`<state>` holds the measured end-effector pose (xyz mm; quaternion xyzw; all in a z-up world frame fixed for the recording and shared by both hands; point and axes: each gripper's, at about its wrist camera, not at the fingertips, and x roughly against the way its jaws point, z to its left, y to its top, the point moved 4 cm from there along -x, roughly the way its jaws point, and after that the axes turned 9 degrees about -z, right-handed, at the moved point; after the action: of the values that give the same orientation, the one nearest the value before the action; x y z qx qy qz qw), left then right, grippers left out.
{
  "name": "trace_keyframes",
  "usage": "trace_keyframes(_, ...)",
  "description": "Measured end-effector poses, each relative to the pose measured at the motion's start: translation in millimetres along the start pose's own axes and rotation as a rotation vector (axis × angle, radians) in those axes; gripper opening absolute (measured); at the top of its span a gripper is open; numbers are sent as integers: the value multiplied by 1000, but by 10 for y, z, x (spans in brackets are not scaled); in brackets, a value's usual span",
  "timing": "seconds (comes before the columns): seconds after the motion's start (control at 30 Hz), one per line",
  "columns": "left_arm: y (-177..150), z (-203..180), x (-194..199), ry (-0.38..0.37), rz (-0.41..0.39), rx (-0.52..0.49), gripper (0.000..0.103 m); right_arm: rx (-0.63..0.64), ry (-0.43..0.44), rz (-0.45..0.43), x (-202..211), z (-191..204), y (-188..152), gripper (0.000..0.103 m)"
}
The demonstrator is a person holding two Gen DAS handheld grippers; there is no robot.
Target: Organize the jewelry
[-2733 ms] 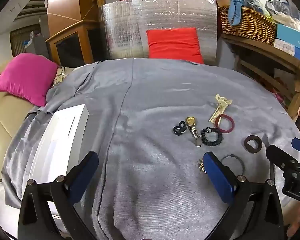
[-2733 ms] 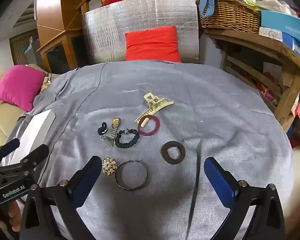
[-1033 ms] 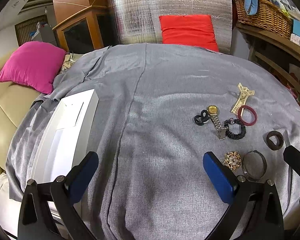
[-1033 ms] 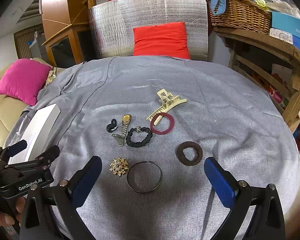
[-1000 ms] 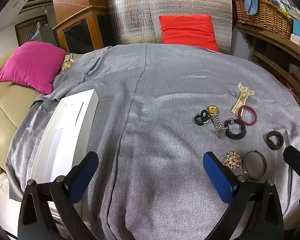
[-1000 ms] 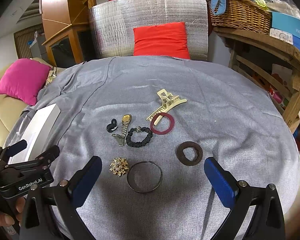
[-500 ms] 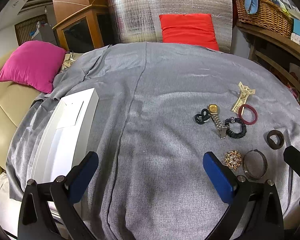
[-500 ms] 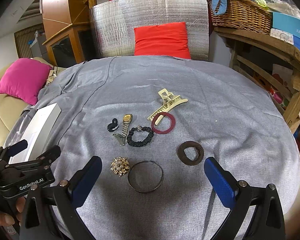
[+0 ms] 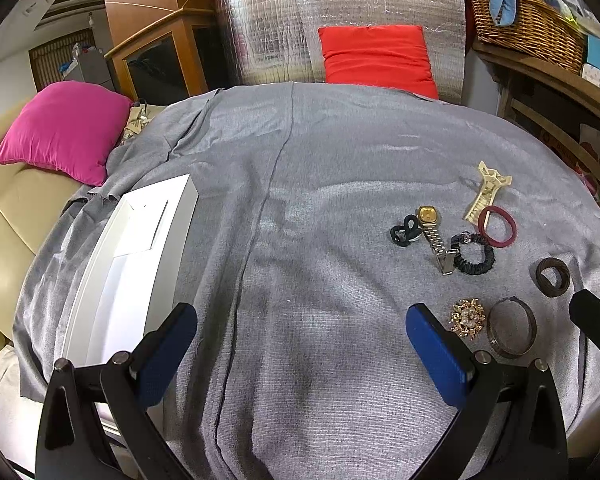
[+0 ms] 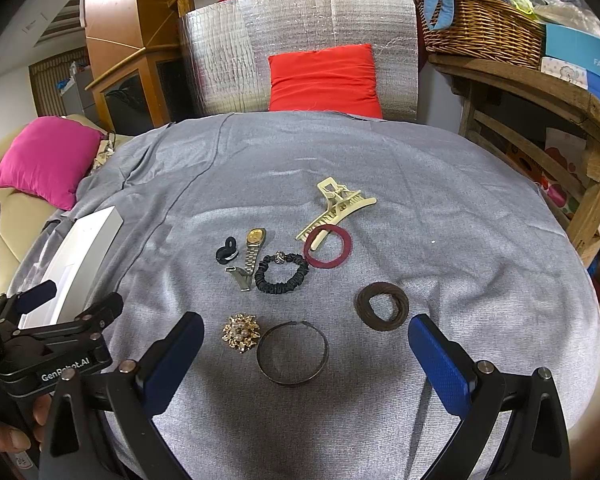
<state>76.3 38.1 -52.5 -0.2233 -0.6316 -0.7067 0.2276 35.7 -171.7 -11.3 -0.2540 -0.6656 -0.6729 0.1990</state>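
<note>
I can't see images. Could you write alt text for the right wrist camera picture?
The open right gripper hangs over a grey cloth strewn with a gold brooch, thin bangle, brown hair tie, black scrunchie, watch and cream hair claw. A white box lies left.

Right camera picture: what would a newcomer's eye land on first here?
Probably the little cluster of jewelry and hair ties on the grey cloth: a gold brooch beside a thin bangle, with a gold watch and cream hair clip farther back. Behind the cloth, a red cushion leans on silver foil.
</note>
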Motion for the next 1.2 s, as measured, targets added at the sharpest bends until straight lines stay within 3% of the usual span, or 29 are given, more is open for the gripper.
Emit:
trace_keyframes(0.6,-28,24,-69,-9,36,1,103,-17,0,-2,2,-35,17,103)
trace_keyframes(0.83,-48,116,-314,-68,123,16,103,-172,43,23,-106,-430,119,103)
trace_keyframes(0.9,-29,151,-422,-109,152,34,103,-228,75,40,-172,-537,163,97)
trace_keyframes(1.1,-13,195,-665,-128,191,28,103,-340,140,107,-487,-816,264,78)
trace_keyframes(1.2,-44,119,-699,-141,207,14,103,-401,160,135,-752,-953,351,77)
